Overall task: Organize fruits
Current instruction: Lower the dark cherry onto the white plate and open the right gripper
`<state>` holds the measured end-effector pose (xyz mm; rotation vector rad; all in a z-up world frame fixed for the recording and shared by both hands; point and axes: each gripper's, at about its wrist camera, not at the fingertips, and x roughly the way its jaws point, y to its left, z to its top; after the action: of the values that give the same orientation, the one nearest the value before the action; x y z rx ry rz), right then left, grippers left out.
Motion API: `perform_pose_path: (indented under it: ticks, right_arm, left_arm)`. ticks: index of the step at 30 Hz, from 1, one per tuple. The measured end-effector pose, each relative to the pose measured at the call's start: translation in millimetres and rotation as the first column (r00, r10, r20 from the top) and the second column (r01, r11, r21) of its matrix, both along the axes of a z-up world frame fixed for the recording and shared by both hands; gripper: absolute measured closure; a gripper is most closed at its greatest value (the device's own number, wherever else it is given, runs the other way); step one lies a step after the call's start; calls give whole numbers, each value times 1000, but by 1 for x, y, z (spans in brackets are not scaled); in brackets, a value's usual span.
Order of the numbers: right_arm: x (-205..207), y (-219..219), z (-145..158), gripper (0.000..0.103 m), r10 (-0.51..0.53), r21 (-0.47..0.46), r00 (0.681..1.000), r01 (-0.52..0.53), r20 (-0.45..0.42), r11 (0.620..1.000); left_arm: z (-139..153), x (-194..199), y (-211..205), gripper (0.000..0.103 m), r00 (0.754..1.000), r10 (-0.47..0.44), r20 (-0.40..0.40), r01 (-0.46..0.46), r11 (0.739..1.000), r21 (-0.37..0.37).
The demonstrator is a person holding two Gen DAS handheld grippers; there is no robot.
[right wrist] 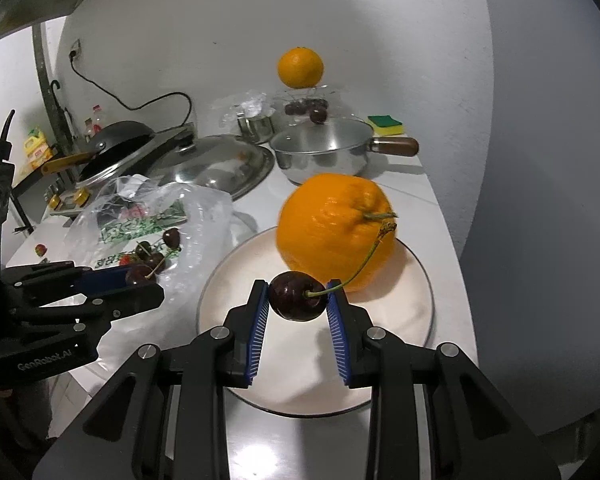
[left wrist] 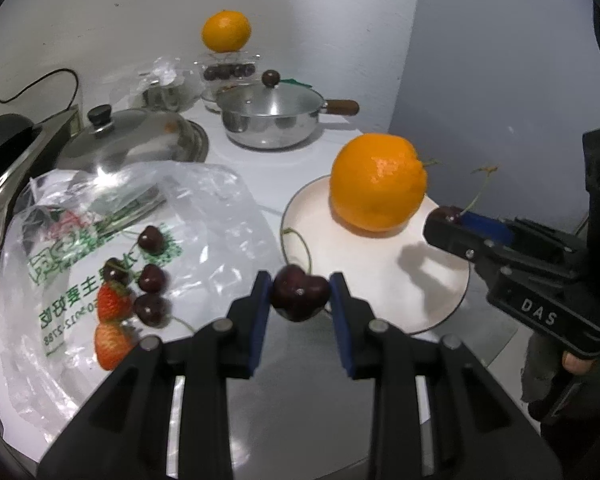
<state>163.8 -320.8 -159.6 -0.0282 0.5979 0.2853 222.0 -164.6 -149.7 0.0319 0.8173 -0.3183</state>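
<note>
My left gripper is shut on a dark cherry, just off the near left rim of the white plate. My right gripper is shut on another cherry with a long green stem, held above the plate in front of a large orange. In the left wrist view that orange sits on the plate and the right gripper comes in from the right. Several cherries and two strawberries lie on a clear plastic bag.
A steel saucepan with a wooden handle stands behind the plate, a domed steel lid to its left. A second orange sits atop a glass container with cherries. A sponge lies at the back right. A black wok is at the left.
</note>
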Motion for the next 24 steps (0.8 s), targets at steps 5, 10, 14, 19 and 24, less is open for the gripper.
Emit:
perform_pose_path:
  ticks: [5, 10, 14, 19, 24]
  right_arm:
    - [5, -14, -3, 71, -18, 5, 1000, 18, -8, 1000]
    - [14, -26, -10, 71, -34, 9, 999, 34, -24, 999]
    - [17, -31, -14, 71, -36, 12, 999, 37, -30, 999]
    - [26, -35, -19, 71, -44, 1, 998, 44, -34, 999]
    - [33, -40, -27, 71, -52, -18, 998, 51, -44, 999]
  left_arm:
    - [-4, 8, -13, 72, 1000, -13, -6, 13, 1000, 10]
    - [-10, 15, -21, 72, 1000, -22, -17, 22, 1000, 16]
    - [-14, 21, -27, 72, 999, -28, -24, 29, 999, 22]
    - [-17, 30, -35, 72, 999, -34, -28, 35, 999, 29]
    - [-22, 40, -42, 72, 999, -37, -33, 38, 999, 38]
